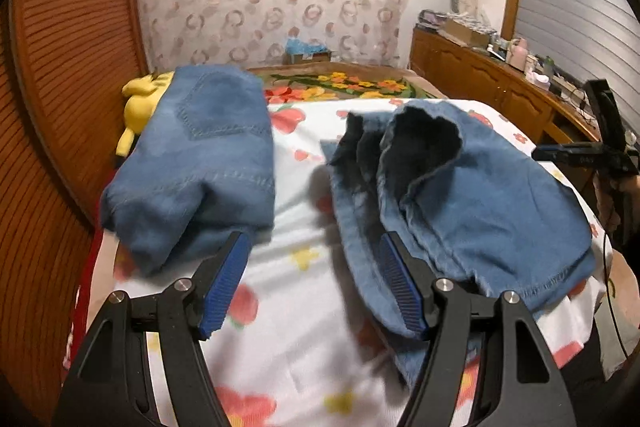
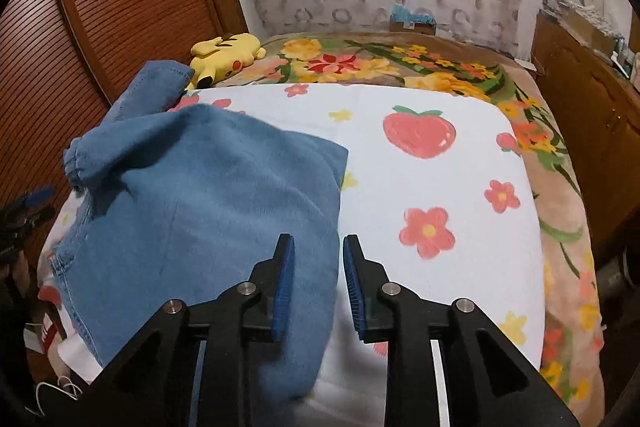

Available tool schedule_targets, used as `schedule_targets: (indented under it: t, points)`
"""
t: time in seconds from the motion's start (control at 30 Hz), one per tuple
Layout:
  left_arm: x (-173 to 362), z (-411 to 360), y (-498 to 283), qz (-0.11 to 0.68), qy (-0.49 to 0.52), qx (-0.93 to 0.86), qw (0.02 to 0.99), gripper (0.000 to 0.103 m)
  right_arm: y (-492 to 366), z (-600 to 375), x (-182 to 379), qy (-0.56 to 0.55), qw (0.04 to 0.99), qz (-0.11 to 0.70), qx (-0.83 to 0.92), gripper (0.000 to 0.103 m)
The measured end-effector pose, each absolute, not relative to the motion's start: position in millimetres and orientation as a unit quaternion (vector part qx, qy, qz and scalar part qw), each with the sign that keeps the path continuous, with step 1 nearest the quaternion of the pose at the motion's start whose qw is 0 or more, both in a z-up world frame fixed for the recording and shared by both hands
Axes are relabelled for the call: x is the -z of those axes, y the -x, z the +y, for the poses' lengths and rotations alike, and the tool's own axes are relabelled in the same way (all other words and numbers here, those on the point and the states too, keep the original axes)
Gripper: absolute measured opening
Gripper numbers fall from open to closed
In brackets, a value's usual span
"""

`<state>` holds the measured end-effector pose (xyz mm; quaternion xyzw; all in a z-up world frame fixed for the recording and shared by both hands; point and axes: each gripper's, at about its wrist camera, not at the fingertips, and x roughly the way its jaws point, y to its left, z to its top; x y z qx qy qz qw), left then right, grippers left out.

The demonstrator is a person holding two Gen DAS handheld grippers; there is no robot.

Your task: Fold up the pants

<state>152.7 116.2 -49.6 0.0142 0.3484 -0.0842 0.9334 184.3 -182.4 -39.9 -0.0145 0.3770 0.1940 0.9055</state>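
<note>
A folded pair of blue denim pants [image 1: 200, 155] lies at the left of the white flowered sheet [image 1: 304, 307]. A second, loose denim pair [image 1: 472, 203] lies crumpled at the right, its dark inside showing. My left gripper [image 1: 313, 235] hovers open over the bare sheet between the two, with nothing between its pads. In the right wrist view, my right gripper [image 2: 318, 239] stands narrowly open above the right edge of the loose denim [image 2: 200, 207]; the pads do not press on the cloth. The right gripper [image 1: 592, 151] also shows at the far right of the left wrist view.
A yellow plush toy [image 2: 226, 53] lies at the far left by the slatted wooden panel [image 2: 120, 7]. A floral blanket [image 2: 400, 63] covers the bed beyond the sheet. A wooden cabinet [image 1: 500, 83] with clutter runs along the right. A small box [image 2: 412, 21] stands by the wall.
</note>
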Motion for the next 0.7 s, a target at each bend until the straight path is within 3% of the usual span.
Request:
schedule_targets:
  t: [0.23,0.7]
  points:
    - [60.9,98.5,-181.8,0.346,-0.024,0.117,0.931,0.069,-154.6,-184.2,40.0,0.034,0.905,0.373,-0.201,0.026]
    - [93.7,103.7,-160.5,0.384,0.005,0.118,0.916,0.069,-139.2,-175.8,51.3,0.055,0.899,0.384,-0.202,0.026]
